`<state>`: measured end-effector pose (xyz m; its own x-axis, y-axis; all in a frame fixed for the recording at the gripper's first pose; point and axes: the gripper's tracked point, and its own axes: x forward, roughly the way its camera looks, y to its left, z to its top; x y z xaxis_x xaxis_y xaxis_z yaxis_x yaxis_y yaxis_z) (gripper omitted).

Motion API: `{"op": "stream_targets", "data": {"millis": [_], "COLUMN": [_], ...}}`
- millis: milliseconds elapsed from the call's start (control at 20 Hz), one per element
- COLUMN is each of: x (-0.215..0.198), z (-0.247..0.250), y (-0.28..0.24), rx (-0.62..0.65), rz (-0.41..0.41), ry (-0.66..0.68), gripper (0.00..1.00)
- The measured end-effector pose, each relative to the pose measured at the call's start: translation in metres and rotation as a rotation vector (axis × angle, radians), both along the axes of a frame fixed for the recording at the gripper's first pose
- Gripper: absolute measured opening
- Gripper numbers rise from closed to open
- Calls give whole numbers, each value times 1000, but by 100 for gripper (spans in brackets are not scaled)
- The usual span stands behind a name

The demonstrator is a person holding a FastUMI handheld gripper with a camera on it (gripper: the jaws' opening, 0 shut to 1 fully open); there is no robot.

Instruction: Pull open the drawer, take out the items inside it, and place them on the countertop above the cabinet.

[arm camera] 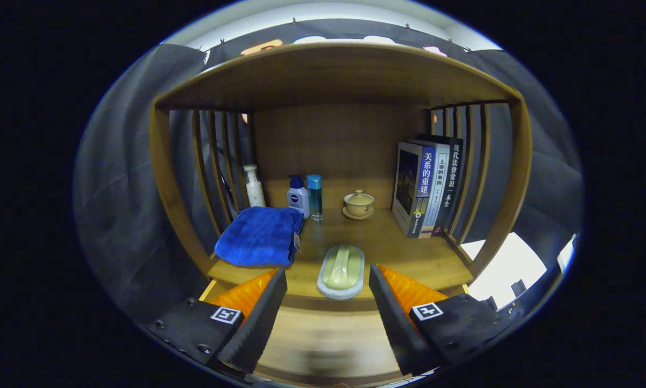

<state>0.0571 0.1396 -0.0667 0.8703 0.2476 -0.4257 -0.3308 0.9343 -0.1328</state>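
Note:
My gripper (327, 272) is open, and nothing is held between its fingers. Just beyond the fingertips a pale green scrubbing brush on a grey base (342, 269) lies at the front edge of the wooden countertop (409, 253). On the left of the countertop, touching nothing else, lies a folded blue towel (259, 236). Below the countertop's edge, between my fingers, a light wooden drawer surface (328, 334) shows blurred. I cannot tell what it holds.
At the back stand a white pump bottle (254, 187), a white and blue bottle (299, 196), a slim teal bottle (315, 196) and a lidded beige cup on a saucer (358, 205). Upright books (428, 186) lean at the right. Slatted sides and a wooden top (334, 75) enclose the shelf.

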Motion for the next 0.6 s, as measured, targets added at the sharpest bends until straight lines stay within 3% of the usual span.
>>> {"op": "stream_targets", "data": {"millis": [400, 600], "x": [-60, -85], "z": [5, -4], "y": [-72, -109], "rx": [-13, 44], "rz": [-44, -76], "ry": [-114, -139], "gripper": [100, 100]}}
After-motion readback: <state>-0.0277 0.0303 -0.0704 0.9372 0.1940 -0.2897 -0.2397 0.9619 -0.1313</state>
